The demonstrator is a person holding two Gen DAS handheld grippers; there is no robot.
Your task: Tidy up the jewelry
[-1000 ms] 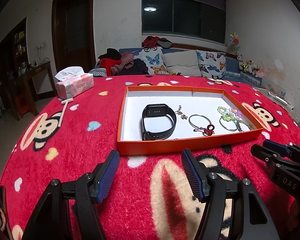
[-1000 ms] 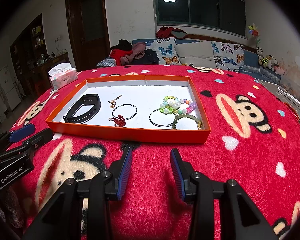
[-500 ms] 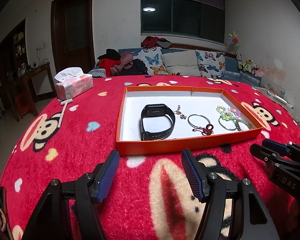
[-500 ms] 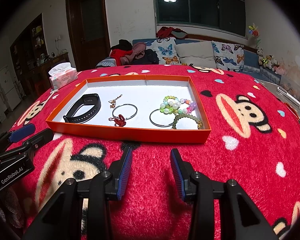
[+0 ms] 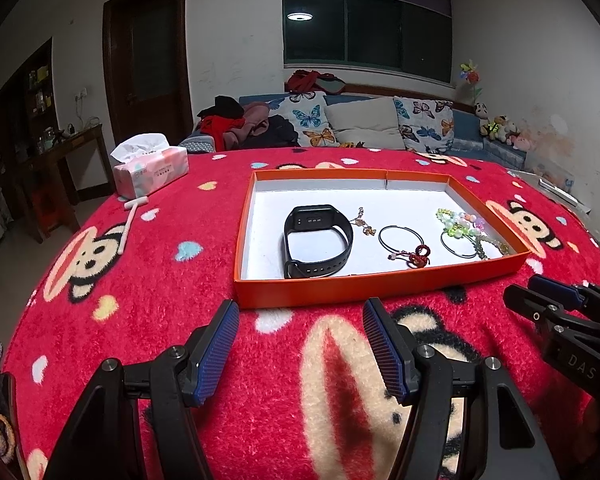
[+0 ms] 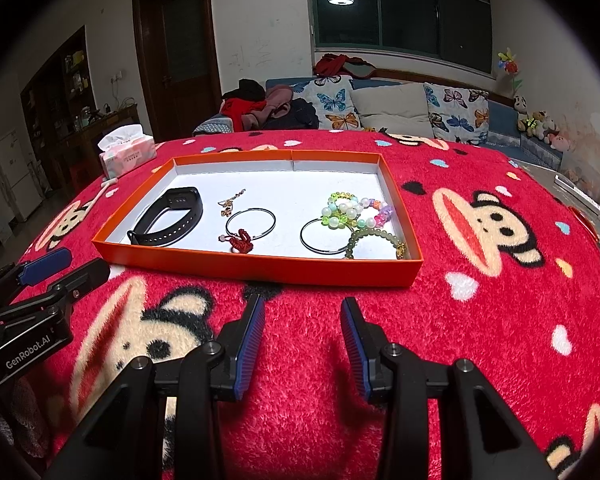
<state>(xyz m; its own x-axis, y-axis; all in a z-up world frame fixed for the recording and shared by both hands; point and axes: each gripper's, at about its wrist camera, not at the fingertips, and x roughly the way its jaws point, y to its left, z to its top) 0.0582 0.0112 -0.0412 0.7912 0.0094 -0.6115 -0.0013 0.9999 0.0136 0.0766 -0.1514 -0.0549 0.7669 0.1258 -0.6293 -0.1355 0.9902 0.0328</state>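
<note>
Nothing has shifted since the earlier frames: both grippers hover where they were, short of the near wall of the orange tray, and every piece inside lies as before. The left gripper has its jaws spread wide with nothing between them; the right gripper is spread less far, also empty. On the tray's white floor, the black smartwatch lies at the left end, standing partly on its strap. A small gold charm sits just beside it, then a thin hoop with a red knot, and near the right wall a cluster where a second plain hoop, a pastel bead bracelet and a green bead bracelet overlap. That cluster looks the riskiest: lifting one bracelet would likely drag its neighbours, or flick beads over the low wall onto the red fleece blanket, where small pieces could sink into the pile. The thin hoops lie flat on a smooth floor, so the pads may skate over them or push the light tray across the blanket rather than grip. The near wall also stands between the jaws and the jewelry, and a low approach could catch it and tip the tray. The grippers sit close together, so reaching at once may make them collide.
</note>
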